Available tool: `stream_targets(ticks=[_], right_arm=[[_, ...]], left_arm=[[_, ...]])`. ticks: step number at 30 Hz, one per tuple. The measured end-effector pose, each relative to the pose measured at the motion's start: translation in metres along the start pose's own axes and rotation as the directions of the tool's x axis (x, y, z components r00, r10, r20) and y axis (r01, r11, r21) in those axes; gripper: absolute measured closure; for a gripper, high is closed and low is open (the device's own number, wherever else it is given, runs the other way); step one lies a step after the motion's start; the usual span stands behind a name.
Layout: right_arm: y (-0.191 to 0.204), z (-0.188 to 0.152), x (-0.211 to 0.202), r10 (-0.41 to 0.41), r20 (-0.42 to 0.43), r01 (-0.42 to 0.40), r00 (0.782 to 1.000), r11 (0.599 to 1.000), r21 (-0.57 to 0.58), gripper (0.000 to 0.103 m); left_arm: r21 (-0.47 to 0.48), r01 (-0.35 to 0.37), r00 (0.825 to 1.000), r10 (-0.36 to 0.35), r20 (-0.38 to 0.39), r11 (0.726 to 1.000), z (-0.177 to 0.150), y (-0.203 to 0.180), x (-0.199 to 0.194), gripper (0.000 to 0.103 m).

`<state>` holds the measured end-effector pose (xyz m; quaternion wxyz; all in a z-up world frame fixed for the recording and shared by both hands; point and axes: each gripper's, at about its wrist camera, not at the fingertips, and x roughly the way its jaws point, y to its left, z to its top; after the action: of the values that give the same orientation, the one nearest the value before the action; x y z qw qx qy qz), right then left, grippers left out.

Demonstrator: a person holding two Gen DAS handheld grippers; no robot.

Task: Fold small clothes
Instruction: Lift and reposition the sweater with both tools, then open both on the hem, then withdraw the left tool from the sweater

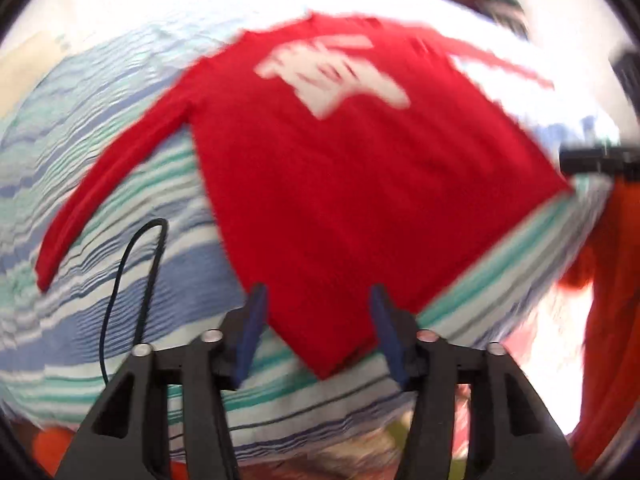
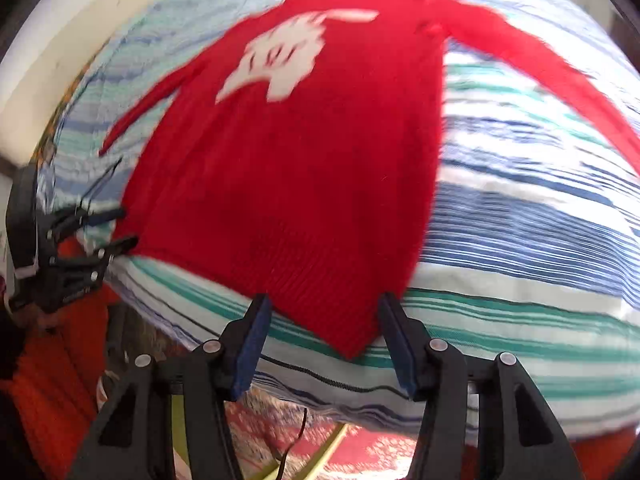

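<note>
- A red long-sleeved knitted top with a white chest print (image 1: 340, 184) lies flat, front up, on a bedcover striped in blue, green and white (image 1: 132, 264). Both sleeves are spread outwards.
- The left gripper (image 1: 318, 332) has its blue-padded jaws apart and holds nothing. One bottom corner of the red top sits between them in view, but no pad presses on it.
- The right gripper (image 2: 324, 340) is likewise parted and empty over the other bottom corner.
- Both pictures are blurred, so exact contact is hard to judge. A hasty closing could miss the hem or pinch the bedcover along with it, and lifting would then drag both.
- A thin black cable (image 1: 132, 280) lies on the bedcover just beside the top's left edge. It could snag a sleeve during folding.
- The hem sits near the bedcover's front edge, so a pull towards the grippers could slide the top off.
- Uneven grips would likely skew the fold.
</note>
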<state>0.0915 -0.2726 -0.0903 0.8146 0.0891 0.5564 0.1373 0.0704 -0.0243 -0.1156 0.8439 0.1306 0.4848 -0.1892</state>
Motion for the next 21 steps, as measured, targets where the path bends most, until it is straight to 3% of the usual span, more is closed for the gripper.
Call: stream_targets(ticks=[2, 4, 8, 11, 21], right_arm=[[0.004, -0.001, -0.014, 0.023, 0.094, -0.027, 0.995, 0.999, 0.037, 0.048], [0.006, -0.006, -0.010, 0.022, 0.128, -0.029, 0.991, 0.998, 0.056, 0.048], [-0.007, -0.020, 0.026, -0.014, 0.003, 0.014, 1.000, 0.988, 0.154, 0.048], [-0.010, -0.020, 0.021, 0.000, 0.033, -0.006, 0.999, 0.986, 0.168, 0.048], [-0.009, -0.020, 0.022, -0.028, 0.051, 0.020, 0.998, 0.989, 0.148, 0.048]], left_arm=[[-0.032, -0.004, 0.999, 0.005, 0.038, 0.999, 0.007, 0.001, -0.001, 0.039], [-0.042, -0.024, 0.999, 0.026, 0.038, 0.999, 0.009, -0.003, 0.006, 0.038], [-0.023, -0.020, 0.994, 0.017, -0.111, 1.000, -0.009, -0.011, 0.049, 0.041], [0.012, -0.048, 0.995, 0.049, -0.088, 0.999, -0.014, -0.018, 0.047, 0.041], [-0.036, -0.041, 0.997, 0.038, -0.068, 0.999, -0.018, -0.017, 0.033, 0.043]])
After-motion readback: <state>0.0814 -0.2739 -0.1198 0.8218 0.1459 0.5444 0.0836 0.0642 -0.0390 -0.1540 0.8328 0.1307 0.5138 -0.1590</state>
